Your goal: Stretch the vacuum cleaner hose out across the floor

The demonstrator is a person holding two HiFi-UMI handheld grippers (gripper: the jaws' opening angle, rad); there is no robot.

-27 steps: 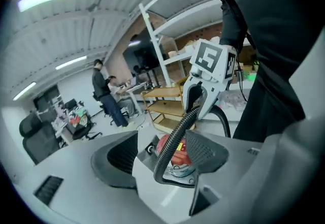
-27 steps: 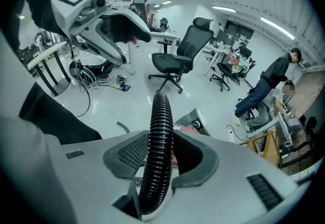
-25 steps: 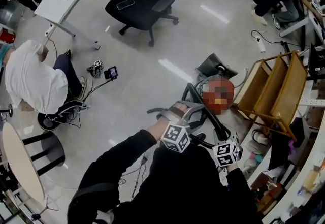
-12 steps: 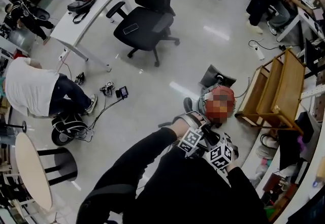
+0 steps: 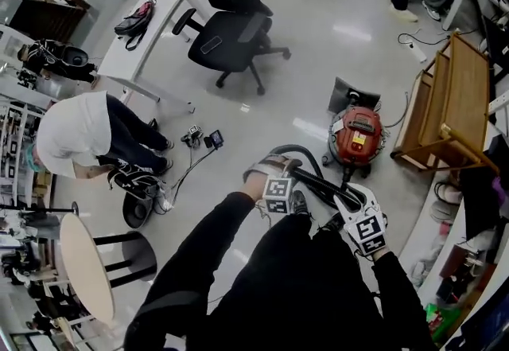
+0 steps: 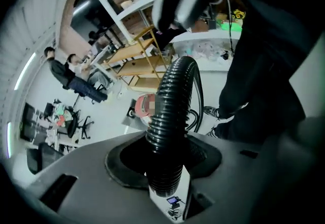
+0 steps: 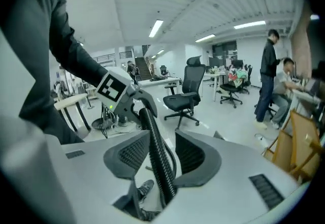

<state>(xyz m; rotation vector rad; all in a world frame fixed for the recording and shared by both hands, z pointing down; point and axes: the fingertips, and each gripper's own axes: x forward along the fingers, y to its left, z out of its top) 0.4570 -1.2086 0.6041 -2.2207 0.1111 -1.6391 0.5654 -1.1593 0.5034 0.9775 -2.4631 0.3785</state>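
We hold hose (image 6: 170, 101) w/ both: L hand-held gripper (image 6: 165, 167) and R hand-held gripper (image 7: 158, 164), jaws just closed in, clamp it. Hose axis spans L-R; vacuum cleaner (image 5: 355, 134) lies nearer R.

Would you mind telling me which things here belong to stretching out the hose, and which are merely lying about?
Job in hand: hose, red vacuum cleaner.
Lying about: office chair, white desk, wooden shelf unit, round table.

right tool (image 7: 161, 139) | jaws just closing, clamped on black hose (image 7: 147, 124) | office chair (image 7: 185, 97) beyond
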